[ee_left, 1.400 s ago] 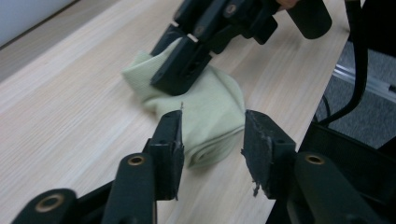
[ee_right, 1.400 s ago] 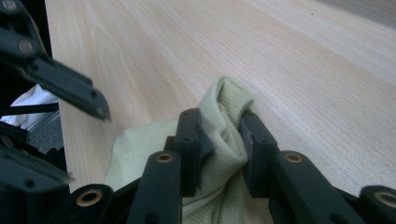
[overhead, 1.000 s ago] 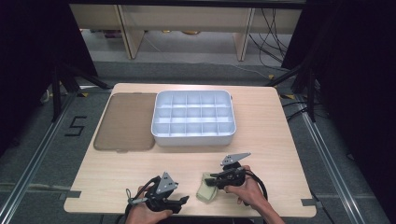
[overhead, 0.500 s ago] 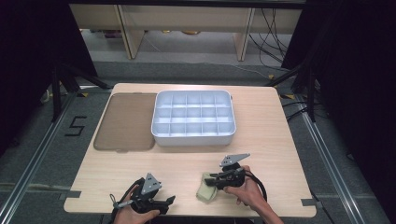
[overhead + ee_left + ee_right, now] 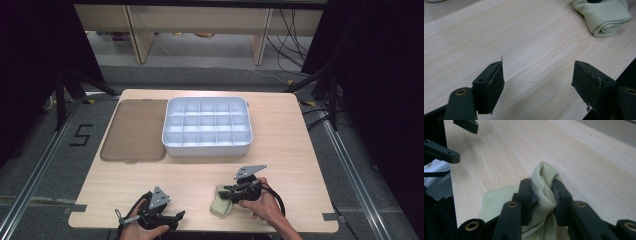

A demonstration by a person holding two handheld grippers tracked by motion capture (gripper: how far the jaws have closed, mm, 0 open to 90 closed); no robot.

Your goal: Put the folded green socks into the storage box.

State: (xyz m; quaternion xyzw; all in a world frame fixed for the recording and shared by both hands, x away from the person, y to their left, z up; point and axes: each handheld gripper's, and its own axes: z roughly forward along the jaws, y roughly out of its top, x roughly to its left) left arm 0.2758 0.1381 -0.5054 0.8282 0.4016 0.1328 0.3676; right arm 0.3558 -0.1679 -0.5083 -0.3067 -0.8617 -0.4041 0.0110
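Our left gripper (image 5: 170, 218) has dropped back to the worktop's (image 5: 300, 150) near edge, jaws spread and empty, leaving the cloth (image 5: 219, 202), near the edge's middle, pinched in our right gripper (image 5: 228, 194) alone.

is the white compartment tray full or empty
Empty. In the high view the white tray shows bare compartments, nothing in any of them; its brown lid lies flat beside it on the table.
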